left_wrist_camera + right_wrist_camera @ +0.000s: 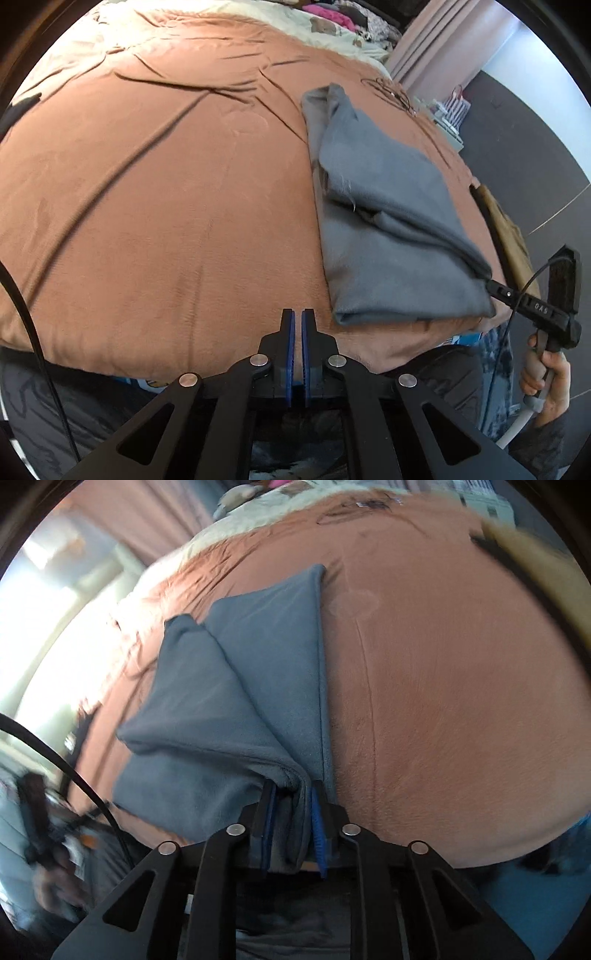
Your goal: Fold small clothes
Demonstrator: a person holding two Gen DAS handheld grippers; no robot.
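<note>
A folded grey cloth [388,221] lies on the brown bed cover [147,203], right of centre in the left wrist view. My left gripper [297,314] hovers over the cover near the bed's front edge, just left of the cloth, shut with nothing between its blue pads. The right gripper [493,284], held by a hand [546,373], sits at the cloth's near right corner. In the right wrist view the grey cloth [240,686] runs up into the right gripper [293,794], and a thick fold fills the gap between its pads. That corner is drawn up off the cover [443,701].
Cream bedding [280,22] and a pile of coloured clothes lie at the far end of the bed. A pink curtain [436,44] hangs at the back right. A tan item with a black strap [506,229] lies along the bed's right edge, with dark floor [535,129] beyond.
</note>
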